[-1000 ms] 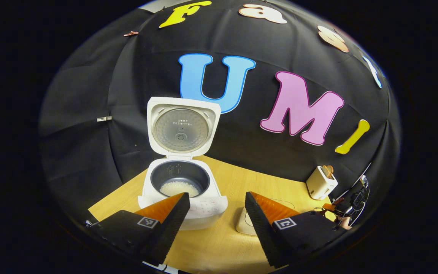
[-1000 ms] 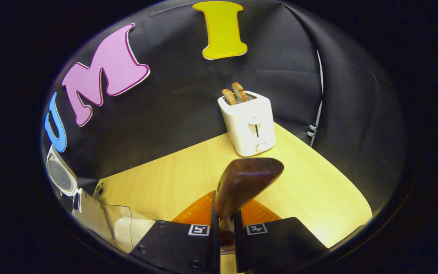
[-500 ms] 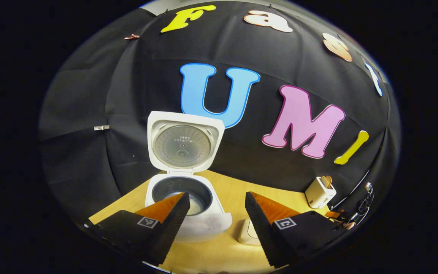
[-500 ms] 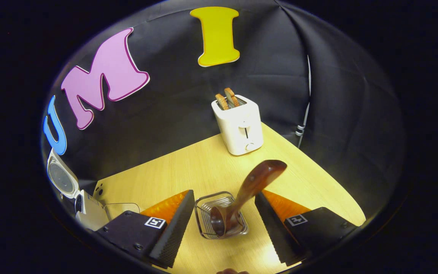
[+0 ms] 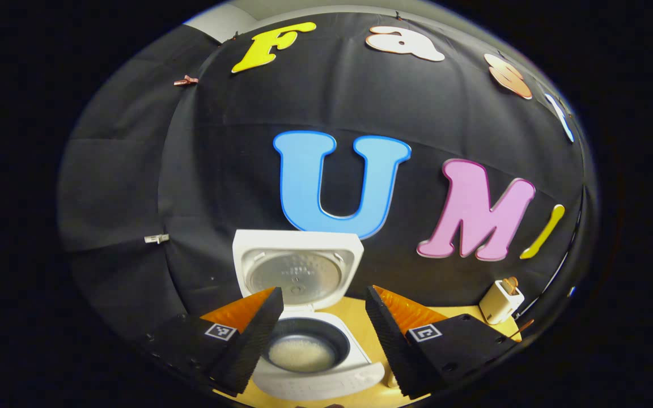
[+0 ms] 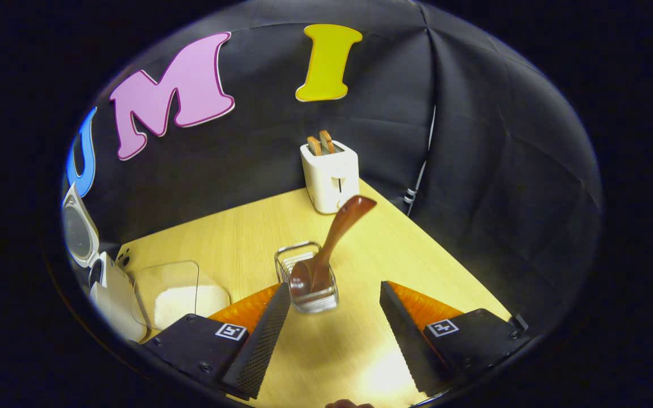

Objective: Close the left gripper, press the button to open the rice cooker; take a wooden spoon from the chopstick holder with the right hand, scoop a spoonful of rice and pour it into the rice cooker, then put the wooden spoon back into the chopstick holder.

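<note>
The wooden spoon (image 6: 326,249) stands bowl-down in the chopstick holder (image 6: 307,279), light, stiff, best taken at its handle; both the right gripper (image 6: 335,317) and the left gripper (image 5: 323,323) are wide and hold nothing.

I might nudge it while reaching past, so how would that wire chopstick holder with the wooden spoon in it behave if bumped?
The chopstick holder is thin open wire, so it is probably light and would slide on the smooth table. The wooden spoon leans well above and beyond its rim, so it looks top-heavy and might tip toward the toaster.
</note>
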Action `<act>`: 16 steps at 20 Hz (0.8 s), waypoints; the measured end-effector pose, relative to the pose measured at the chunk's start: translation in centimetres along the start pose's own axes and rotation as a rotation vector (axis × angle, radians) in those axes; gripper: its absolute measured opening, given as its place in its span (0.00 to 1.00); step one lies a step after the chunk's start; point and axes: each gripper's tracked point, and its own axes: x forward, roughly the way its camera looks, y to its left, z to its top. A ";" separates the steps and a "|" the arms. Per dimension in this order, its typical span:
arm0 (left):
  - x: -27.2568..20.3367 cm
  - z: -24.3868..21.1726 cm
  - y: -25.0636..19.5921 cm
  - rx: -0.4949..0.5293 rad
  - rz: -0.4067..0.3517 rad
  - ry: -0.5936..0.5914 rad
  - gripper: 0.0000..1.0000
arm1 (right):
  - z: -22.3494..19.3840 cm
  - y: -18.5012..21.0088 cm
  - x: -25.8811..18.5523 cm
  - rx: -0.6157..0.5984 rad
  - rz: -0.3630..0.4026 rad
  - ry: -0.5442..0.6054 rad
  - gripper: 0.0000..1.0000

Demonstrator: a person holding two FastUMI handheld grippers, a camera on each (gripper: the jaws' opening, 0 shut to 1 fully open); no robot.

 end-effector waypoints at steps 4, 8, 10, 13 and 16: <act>5.6 4.1 4.6 0.013 0.074 0.011 0.94 | -4.2 0.5 -3.8 -0.034 -0.019 0.068 0.99; 10.9 6.4 7.9 -0.031 0.069 0.057 0.94 | -5.2 3.2 -6.1 0.034 -0.027 0.073 0.99; 13.3 6.4 8.3 -0.017 0.033 0.105 0.94 | -5.3 4.5 -7.3 0.025 -0.022 0.066 0.99; 17.4 5.6 8.5 0.025 0.000 0.146 0.94 | -5.3 5.8 -8.9 0.009 -0.028 0.047 0.99; 19.9 2.5 7.9 0.037 -0.037 0.237 0.93 | -6.8 7.1 -10.1 0.026 -0.029 0.065 0.99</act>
